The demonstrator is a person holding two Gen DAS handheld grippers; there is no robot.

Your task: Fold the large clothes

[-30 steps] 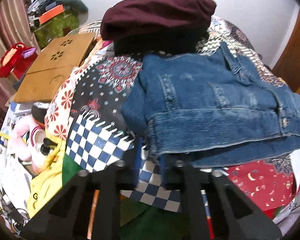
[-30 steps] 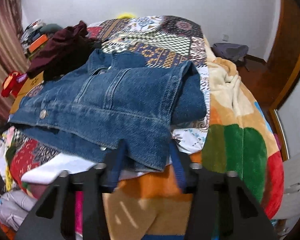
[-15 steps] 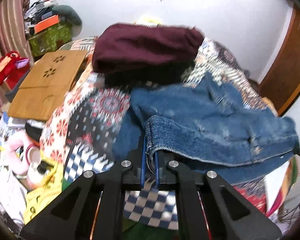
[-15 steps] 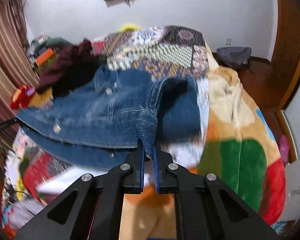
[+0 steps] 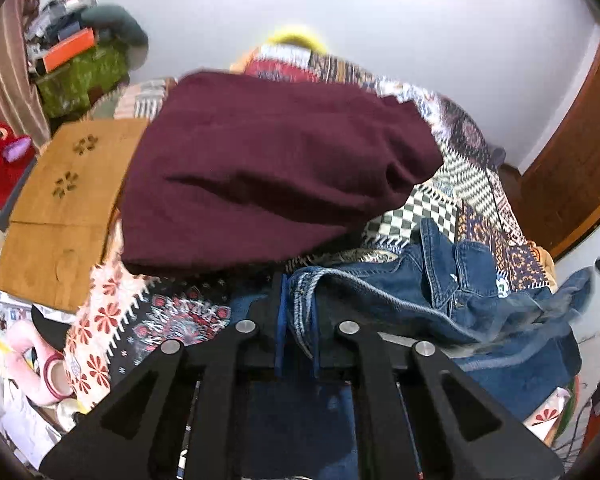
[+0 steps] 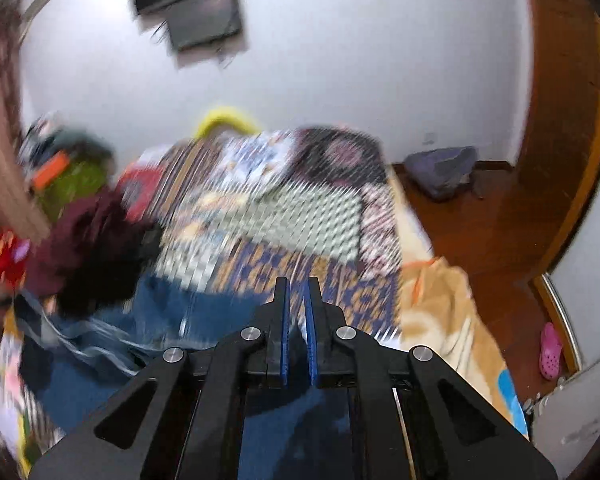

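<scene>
— Since a second ago, what has moved in the left wrist view?

— Both hems have come up off the bed. Then the denim jacket [image 5: 440, 296] lay flat; now its hem is bunched between the blue pads of the left gripper [image 5: 298, 320], whose jaws are narrow and just easing apart with the cloth still pinched between them. From there the jacket trails toward 3 o'clock, collar rumpled. The maroon garment [image 5: 268, 168] fills the frame at 12 o'clock, the wooden board [image 5: 60, 204] lies at 9 o'clock, and the patchwork bedspread [image 5: 480, 184] shows at 2 o'clock.

— And the right wrist view?

— Blurred. The right gripper [image 6: 298, 320] is clamped all but shut; denim shows under its fingers at 6 o'clock, and I take it as gripped. The rest of the jacket sags toward 8 o'clock. A dark screen [image 6: 192, 0] hangs on the wall at 11 o'clock, an orange blanket [image 6: 448, 320] lies at 3 o'clock.
</scene>
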